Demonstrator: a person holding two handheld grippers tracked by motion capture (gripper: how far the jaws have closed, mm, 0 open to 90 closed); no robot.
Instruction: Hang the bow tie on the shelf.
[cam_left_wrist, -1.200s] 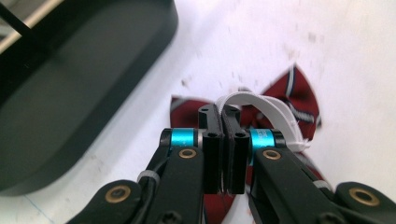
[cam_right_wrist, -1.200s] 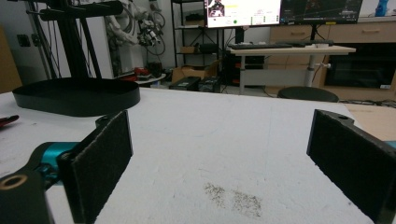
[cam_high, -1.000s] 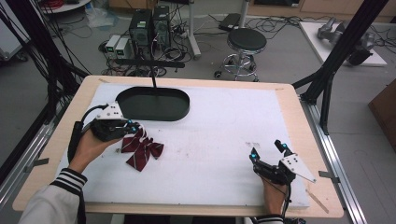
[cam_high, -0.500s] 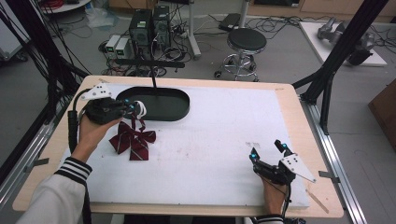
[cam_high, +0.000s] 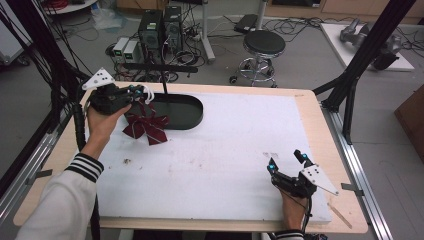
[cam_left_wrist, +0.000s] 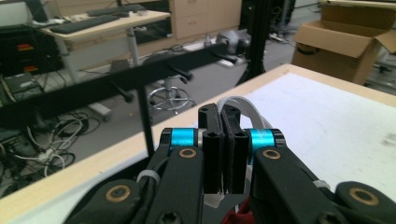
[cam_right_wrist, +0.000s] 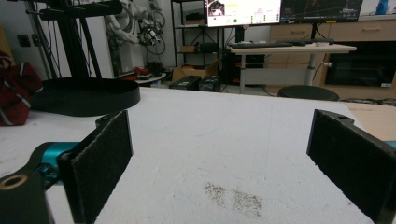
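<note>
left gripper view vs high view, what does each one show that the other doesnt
The left gripper view alone shows its jaws pressed shut on a white strap, and the hooks on the black bar.

The high view alone shows the whole dark red bow hanging from the left gripper at the black oval base, and the right gripper open near the table's front right corner.

Both share the white table top, the black stand pole and the round stool behind.

No text, label or number is legible in any view.
</note>
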